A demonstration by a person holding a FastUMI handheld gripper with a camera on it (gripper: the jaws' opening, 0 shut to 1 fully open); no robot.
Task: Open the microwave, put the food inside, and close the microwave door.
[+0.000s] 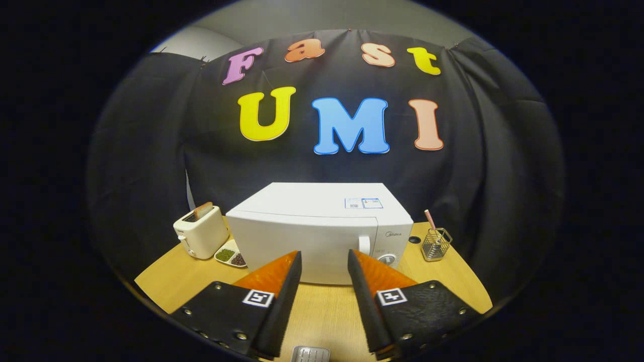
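Item: microwave [312, 241], white, standing on the wooden table [327, 311] just beyond our fingertips, door shut, handle [364, 245] a pale vertical grip at the door's right side, with a control dial [386, 259] beside it.

Item: tool [324, 261], our own, fingers spread wide with nothing between them, held above the table and aimed at the door front.

Item: food, a shallow white dish [230, 255] of two compartments, one with green bits and one with dark, lying at the microwave's left front corner, just beside the toaster [201, 232].

Item: toaster, cream, with a slice of bread [203, 209] standing up out of its slot.

Item: wire holder [435, 244] with a striped straw [430, 219], to the microwave's right, well clear of the door. A small dark round thing [414, 240] lies between them; we cannot tell what it is.

Risks, in our judgement: nothing of the task is done yet. A finger that catches the door panel and not the handle would push the oven back rather than open it. Which way the door swings we cannot tell; if it hinges at the left, it may sweep toward the dish and toaster and knock them. The dish is shallow and may tip its contents if we pinch it off-centre.
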